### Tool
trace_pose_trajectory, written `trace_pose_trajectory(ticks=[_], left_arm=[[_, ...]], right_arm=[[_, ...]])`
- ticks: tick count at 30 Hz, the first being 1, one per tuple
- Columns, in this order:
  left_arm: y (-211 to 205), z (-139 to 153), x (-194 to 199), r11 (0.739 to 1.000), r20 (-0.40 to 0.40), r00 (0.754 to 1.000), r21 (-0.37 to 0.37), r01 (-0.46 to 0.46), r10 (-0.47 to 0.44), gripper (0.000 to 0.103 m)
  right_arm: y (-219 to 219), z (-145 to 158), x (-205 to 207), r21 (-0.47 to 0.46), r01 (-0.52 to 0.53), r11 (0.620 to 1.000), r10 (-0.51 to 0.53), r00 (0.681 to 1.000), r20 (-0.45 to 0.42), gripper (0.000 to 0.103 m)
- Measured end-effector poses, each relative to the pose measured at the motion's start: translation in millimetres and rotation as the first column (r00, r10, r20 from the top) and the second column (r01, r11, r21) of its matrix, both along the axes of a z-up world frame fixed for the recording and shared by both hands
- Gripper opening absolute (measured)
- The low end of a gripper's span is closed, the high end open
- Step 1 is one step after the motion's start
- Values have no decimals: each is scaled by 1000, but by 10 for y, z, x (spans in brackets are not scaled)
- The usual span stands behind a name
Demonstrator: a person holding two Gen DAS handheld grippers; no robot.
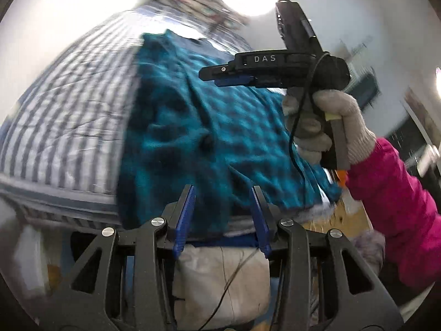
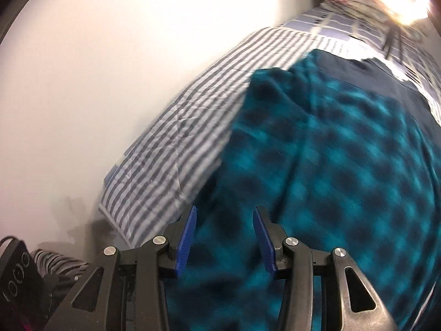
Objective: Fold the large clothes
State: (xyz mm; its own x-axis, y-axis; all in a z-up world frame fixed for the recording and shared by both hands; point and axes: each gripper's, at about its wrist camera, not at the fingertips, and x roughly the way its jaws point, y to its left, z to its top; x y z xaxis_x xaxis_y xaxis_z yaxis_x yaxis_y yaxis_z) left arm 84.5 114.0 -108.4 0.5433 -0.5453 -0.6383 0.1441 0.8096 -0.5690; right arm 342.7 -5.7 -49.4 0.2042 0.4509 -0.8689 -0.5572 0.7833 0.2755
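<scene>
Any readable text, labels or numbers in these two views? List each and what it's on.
"DAS": white letters on the black body of the right tongs, seen in the left wrist view.
Round marks on the black device at the lower left of the right wrist view: not legible as text.
Nothing else readable; the teal plaid garment and the striped bedsheet carry no lettering.

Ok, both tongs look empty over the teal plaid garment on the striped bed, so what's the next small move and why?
Probably lower the left tongs onto the near edge of the teal plaid garment and close on it. Both the left and the right tongs stand open with nothing between their pads, and the garment lies rumpled on the striped bed sheet, so no fold can start until an edge is gripped.
</scene>
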Motion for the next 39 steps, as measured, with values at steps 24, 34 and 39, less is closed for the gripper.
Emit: trace_pose_trajectory(ticks=[24,34,39], left_arm=[[118,-500,258,993,-132,986,73,-88,98,0],[380,-320,31,973,-73,979,148,-177,190,0],[416,-466,55,972,-120,973,152,-178,197,0]], right_arm=[[585,-567,588,-204,32,978,-23,999,48,4],[616,-384,837,50,124,991,-124,992,-5,4],[885,-762,780,52,58,997,-54,995,-82,14]])
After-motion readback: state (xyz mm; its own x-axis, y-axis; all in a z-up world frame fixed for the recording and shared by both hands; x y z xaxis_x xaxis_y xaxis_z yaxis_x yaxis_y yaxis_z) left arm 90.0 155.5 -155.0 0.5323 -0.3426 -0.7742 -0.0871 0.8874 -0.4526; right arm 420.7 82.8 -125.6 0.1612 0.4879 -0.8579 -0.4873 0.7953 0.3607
